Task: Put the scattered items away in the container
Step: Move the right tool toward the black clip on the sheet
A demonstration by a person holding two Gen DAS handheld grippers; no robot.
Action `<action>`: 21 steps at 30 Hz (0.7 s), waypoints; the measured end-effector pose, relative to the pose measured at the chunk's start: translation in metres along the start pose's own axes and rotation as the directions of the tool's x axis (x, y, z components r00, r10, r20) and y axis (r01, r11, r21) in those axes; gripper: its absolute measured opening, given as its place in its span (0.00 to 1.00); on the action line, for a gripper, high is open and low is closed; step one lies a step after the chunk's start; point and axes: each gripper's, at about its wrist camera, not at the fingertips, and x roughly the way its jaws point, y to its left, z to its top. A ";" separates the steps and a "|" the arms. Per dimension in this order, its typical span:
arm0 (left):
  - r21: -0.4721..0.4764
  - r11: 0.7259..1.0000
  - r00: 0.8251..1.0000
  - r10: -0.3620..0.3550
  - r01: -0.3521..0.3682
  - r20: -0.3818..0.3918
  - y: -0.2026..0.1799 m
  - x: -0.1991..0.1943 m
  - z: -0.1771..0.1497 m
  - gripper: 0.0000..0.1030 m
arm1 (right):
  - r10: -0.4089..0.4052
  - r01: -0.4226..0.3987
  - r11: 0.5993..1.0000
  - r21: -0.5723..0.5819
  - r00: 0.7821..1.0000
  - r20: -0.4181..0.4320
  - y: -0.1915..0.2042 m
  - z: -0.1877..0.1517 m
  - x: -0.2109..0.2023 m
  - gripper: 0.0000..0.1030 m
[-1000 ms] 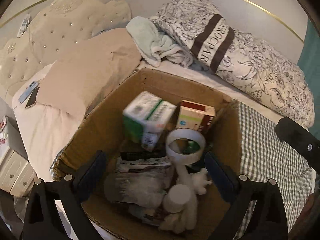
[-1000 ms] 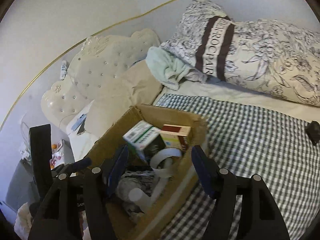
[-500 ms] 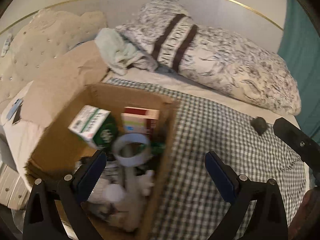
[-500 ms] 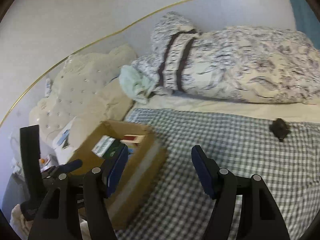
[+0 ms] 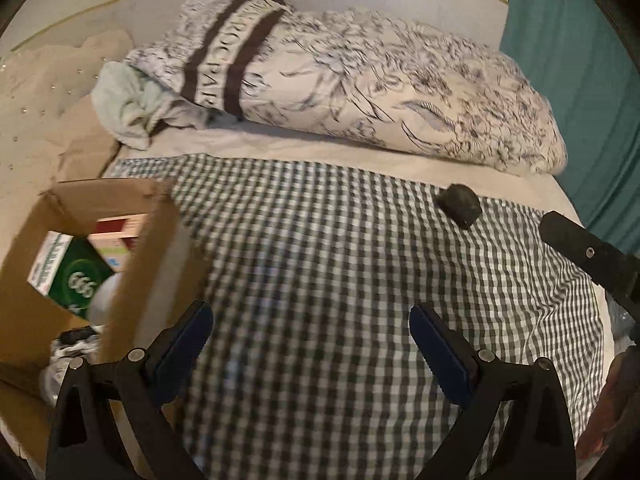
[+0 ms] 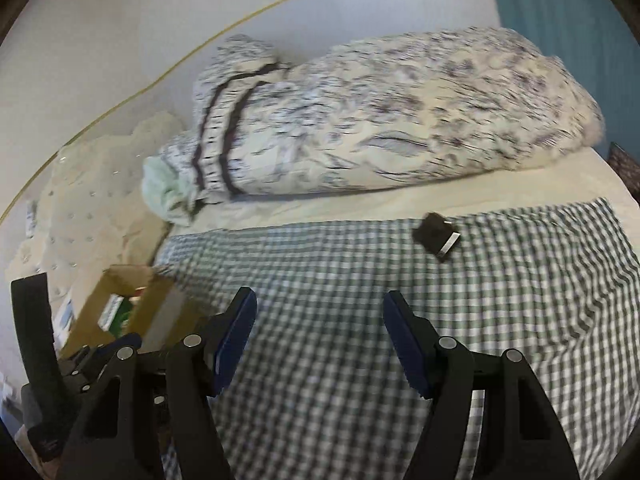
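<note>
1. Checked cloth [image 5: 320, 280], one: spread over the bed, bare except for item 5.
2. Patterned duvet roll [image 5: 360, 80], one: lies along the far edge, beyond the cloth. Not part of the tidy-up, by judgement.
3. Cardboard box [image 5: 152, 240], one: the container, open-topped, on the cloth's left edge. Holds at least one green carton [image 5: 72, 276], one red-topped carton [image 5: 120, 236] and further items too blurred to count.
4. Grippers, two: left gripper [image 5: 310, 338] and right gripper [image 6: 318, 336], each with fingers spread wide and nothing between them, above bare cloth.
5. Small dark object [image 6: 436, 236], one: alone near the cloth's far right, well apart from the box.
6. Progress: nearly complete; one visible item remains.
</note>
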 end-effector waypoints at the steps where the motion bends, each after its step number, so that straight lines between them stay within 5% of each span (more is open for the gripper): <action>1: 0.002 1.000 1.000 -0.002 0.002 -0.005 -0.003 0.005 0.001 0.98 | -0.012 0.012 1.000 0.006 1.000 -0.002 -0.006 0.001 0.002 0.64; 13: -0.050 0.999 0.997 -0.003 -0.001 -0.075 -0.004 0.077 0.010 0.98 | -0.178 0.179 0.984 0.013 0.983 -0.053 -0.063 0.010 0.060 0.64; 21: -0.106 0.994 0.992 -0.020 0.006 -0.127 0.012 0.127 0.020 0.98 | -0.320 0.314 0.946 -0.081 0.943 -0.093 -0.082 0.032 0.128 0.64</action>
